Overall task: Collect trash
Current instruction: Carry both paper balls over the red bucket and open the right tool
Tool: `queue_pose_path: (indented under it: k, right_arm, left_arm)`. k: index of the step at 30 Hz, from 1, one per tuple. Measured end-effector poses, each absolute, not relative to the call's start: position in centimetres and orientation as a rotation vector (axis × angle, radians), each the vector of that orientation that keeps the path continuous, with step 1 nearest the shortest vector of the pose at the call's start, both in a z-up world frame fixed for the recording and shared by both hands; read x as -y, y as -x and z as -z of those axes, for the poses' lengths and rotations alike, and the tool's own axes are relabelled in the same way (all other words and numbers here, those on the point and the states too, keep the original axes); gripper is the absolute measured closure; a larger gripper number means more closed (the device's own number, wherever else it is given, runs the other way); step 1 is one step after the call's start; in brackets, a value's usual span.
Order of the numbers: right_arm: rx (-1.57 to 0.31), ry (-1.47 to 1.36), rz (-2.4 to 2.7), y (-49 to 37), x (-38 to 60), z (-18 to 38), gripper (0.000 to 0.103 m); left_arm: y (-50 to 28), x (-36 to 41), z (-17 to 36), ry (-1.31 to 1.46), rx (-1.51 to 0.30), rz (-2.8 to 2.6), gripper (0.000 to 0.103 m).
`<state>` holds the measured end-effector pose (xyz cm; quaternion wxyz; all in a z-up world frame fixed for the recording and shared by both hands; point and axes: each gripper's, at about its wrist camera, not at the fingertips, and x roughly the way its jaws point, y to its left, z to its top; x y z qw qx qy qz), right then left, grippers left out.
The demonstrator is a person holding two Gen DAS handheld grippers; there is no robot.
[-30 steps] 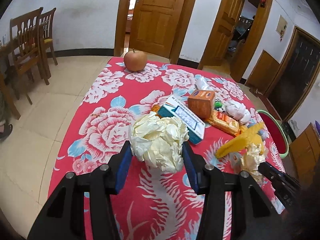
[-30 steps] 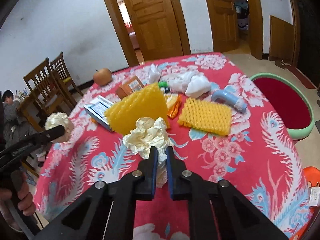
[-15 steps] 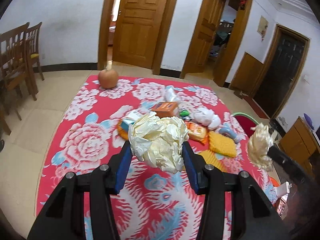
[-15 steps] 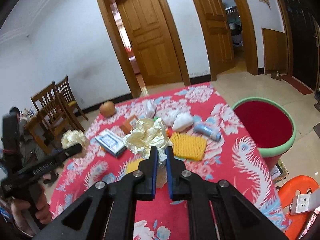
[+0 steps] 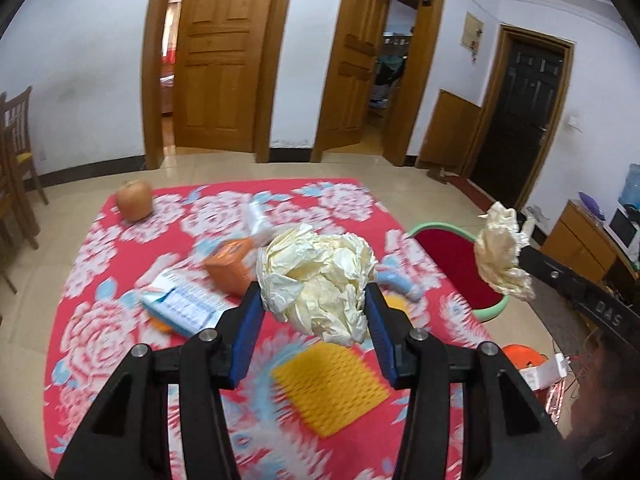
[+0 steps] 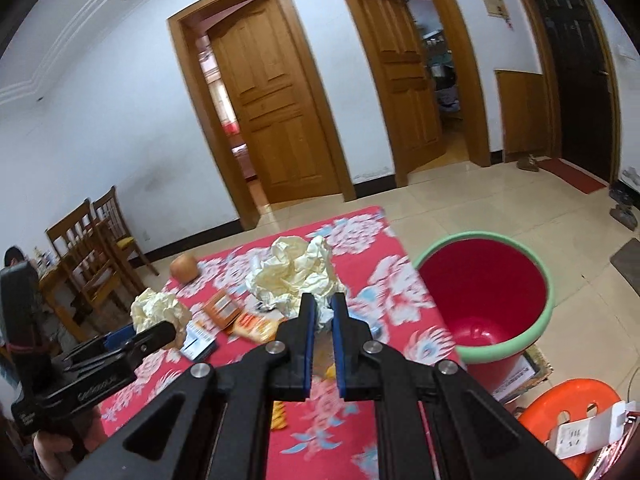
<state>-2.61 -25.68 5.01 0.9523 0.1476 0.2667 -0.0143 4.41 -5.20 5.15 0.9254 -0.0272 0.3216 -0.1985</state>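
Carrying two crumpled paper balls clear of the table [image 5: 100,300]: my left tongs [image 5: 316,312] clench one ball [image 5: 316,280], my right tongs [image 6: 320,316] pinch the other [image 6: 292,276]. Both are lifted, presumably for dropping into the red bin [image 6: 484,308] on the right.

Two crumpled cream paper wads [image 5: 318,280] [image 6: 294,276], gripped aloft.

An apple [image 5: 134,199] is sitting near the far left corner of the red floral tablecloth [image 5: 100,320], wooden chairs [image 6: 94,240] are standing by the left wall, and an orange plastic stool [image 6: 576,404] is standing beside the table
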Motion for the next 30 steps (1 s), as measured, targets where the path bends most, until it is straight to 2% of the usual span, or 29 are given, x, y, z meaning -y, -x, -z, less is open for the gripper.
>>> queue_pose_path:
  k: [14,30]
  right_arm:
    - [-0.541,-0.395,0.172,0.7,33.7,-2.6,0.093]
    - [-0.649,-0.514,0.316,-1.8,40.3,3.0,0.089]
  left_arm:
    - [-9.2,16.7,-5.7,-0.024,-0.683,0.536,0.052]
    - [-13.6,25.9,-1.1,-0.126,-0.788,0.608,0.052]
